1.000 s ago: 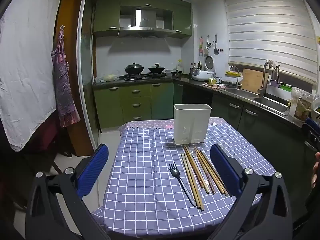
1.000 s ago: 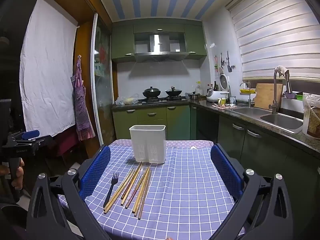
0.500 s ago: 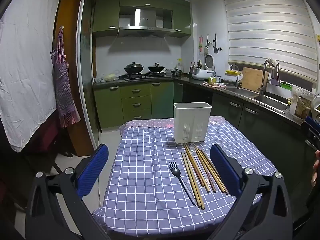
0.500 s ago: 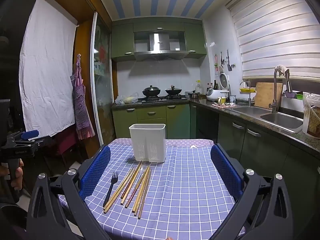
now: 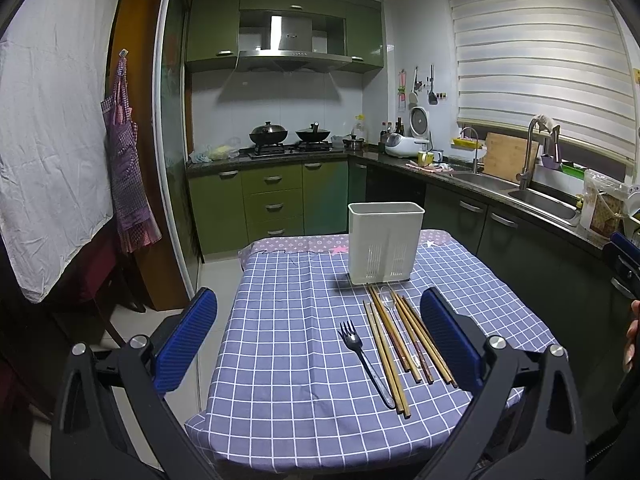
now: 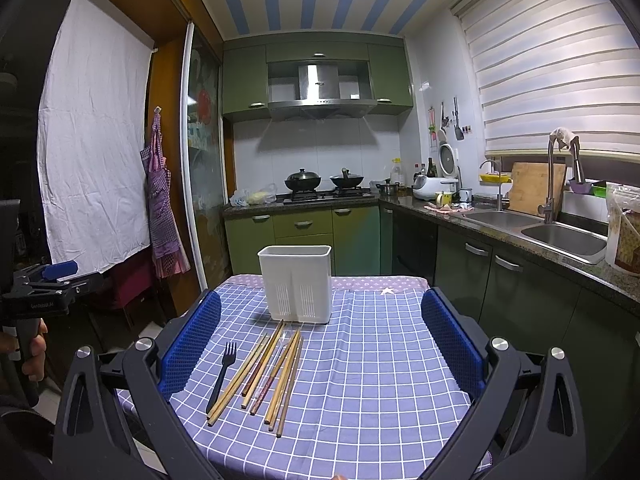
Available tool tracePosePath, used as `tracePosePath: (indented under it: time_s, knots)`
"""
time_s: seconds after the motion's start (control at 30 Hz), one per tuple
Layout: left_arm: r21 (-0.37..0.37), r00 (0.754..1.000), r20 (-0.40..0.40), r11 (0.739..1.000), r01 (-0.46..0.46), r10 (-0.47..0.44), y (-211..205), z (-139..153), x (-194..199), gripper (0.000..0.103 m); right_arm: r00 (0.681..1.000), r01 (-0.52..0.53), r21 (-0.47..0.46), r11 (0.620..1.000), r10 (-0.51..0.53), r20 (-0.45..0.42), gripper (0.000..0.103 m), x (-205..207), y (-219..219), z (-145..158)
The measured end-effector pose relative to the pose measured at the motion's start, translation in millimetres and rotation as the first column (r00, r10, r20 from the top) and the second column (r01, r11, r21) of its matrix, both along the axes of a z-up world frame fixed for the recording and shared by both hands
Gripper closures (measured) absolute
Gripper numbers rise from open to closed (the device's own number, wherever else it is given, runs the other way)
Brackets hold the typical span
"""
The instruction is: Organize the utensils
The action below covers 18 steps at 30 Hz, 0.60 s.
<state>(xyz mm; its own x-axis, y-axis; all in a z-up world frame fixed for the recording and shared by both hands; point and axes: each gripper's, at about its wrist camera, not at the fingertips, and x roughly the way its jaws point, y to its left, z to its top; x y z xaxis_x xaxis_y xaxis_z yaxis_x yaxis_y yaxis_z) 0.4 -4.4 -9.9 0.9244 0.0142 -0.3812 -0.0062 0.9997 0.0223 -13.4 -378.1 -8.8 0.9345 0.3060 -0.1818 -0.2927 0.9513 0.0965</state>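
1. On the bench (image 5: 280, 384), under a blue-and-white checked cloth: one white utensil holder (image 5: 385, 248), upright, toward the far edge, with slotted vents low on its front wall.
2. Just before the holder: a loose row of wooden chopsticks (image 5: 394, 340), lying lengthwise, far tips close to the holder's base; whether they touch it cannot be told.
3. Among the chopsticks: one clear plastic spoon (image 5: 386, 298), bowl toward the holder, partly overlapped by the sticks.
4. Beside the chopsticks, on their left in the left wrist view: one dark fork (image 5: 362, 358), tines toward the holder, apart from the sticks.
5. Left gripper (image 5: 320, 336): jaws spread wide, blue pads framing the fork and chopsticks from above the near edge, holding nothing. Also seen at far left of the right wrist view (image 6: 44, 284), held in a hand (image 6: 34, 356).
6. Right gripper (image 6: 320, 340): jaws spread wide, holding nothing, poised over the near edge; chopsticks and fork lie toward its left pad.
7. Surroundings: green cabinets, a hob with two lidded woks (image 6: 303, 180), a rice cooker (image 6: 430, 180), a double sink (image 6: 560, 236) along the right counter, a cutting board (image 6: 534, 188), and an apron (image 6: 162, 208) hanging at left.
8. Obstruction: nothing lies between either gripper and the utensils.
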Motion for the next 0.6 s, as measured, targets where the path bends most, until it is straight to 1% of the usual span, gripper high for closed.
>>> tracePosePath:
  time_s: [0.13, 0.17, 0.6]
  knots:
    - [0.000, 1.000, -0.002, 1.000, -0.001, 0.001, -0.8, 0.1, 0.2, 0.006, 1.000, 0.000, 0.001, 1.000, 0.000, -0.001, 0.004, -0.2, -0.8, 1.3]
    - [0.000, 1.000, -0.002, 1.000, -0.001, 0.001, -1.1, -0.3, 0.2, 0.006, 1.000, 0.000, 0.001, 1.000, 0.000, -0.003, 0.004, 0.7, 3.4, -5.1]
    - [-0.001, 1.000, -0.011, 1.000, 0.004, -0.004, -1.8, -6.0, 1.4, 0.006, 1.000, 0.000, 0.001, 1.000, 0.000, -0.008, 0.004, 2.2, 4.3, -8.5]
